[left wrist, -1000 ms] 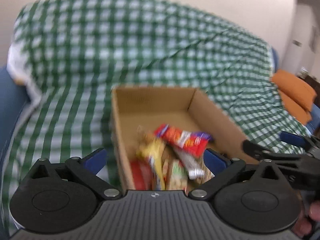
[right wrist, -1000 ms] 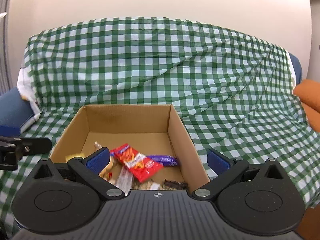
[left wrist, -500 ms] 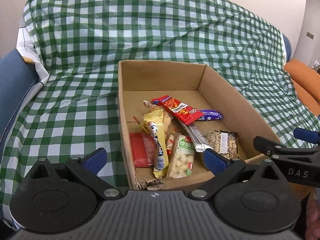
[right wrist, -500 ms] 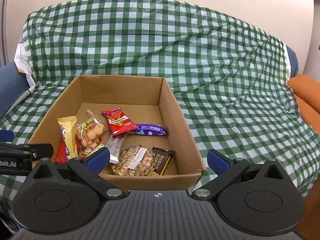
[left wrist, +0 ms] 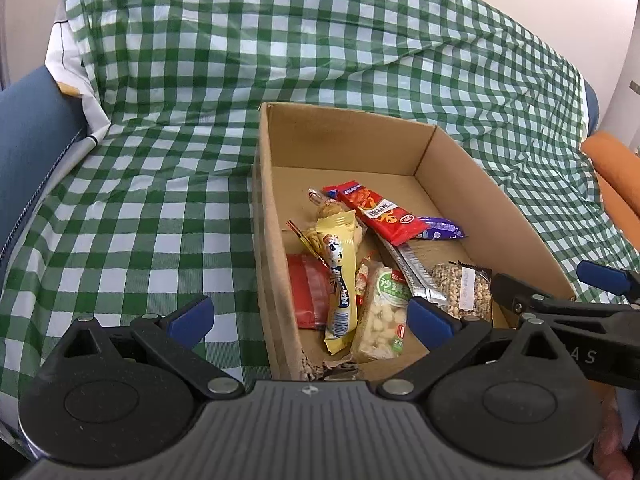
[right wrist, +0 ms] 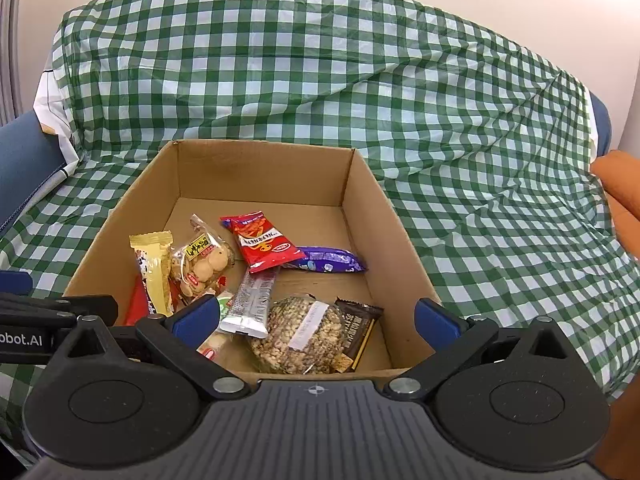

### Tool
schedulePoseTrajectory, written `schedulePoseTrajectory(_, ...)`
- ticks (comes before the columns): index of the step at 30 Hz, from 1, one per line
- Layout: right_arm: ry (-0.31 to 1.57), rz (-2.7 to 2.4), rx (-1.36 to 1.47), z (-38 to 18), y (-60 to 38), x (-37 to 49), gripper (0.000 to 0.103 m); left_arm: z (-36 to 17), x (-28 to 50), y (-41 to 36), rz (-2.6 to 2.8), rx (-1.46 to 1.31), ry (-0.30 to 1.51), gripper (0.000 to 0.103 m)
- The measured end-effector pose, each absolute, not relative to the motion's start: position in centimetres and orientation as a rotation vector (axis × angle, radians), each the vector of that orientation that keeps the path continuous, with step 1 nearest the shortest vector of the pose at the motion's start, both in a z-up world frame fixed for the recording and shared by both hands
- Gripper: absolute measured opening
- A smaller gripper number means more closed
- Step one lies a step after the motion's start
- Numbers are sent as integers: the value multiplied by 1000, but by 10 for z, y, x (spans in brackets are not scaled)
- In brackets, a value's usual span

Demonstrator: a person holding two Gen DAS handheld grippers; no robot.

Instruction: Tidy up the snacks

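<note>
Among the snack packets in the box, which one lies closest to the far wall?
The red chips packet: its top edge reaches furthest toward the back of the cardboard box; the purple packet and the others lie nearer the camera.

Left gripper [right wrist: 24,320] body: "obot.AI"; right gripper [left wrist: 592,312] body: "AS".

Cardboard box [right wrist: 362,216] on green-checked cloth [right wrist: 460,140].

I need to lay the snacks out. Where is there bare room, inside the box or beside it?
Bare: the box floor along its far wall, behind the red packet, and the checked cloth left of the box. Crowded: the near half, from yellow wrapper to grain bar.
</note>
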State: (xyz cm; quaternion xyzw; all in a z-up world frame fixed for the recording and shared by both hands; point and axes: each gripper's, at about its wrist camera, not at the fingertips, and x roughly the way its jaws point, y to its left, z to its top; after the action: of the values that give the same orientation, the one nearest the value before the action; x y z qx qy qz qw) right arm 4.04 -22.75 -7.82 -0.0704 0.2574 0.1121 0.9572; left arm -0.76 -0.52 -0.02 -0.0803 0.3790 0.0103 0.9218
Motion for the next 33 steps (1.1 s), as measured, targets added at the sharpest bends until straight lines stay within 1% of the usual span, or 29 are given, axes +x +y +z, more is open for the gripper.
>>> schedulePoseTrajectory(33,544,211,-128,-83,-234,41,102,-3,-5,-19,-2,-146,782,103)
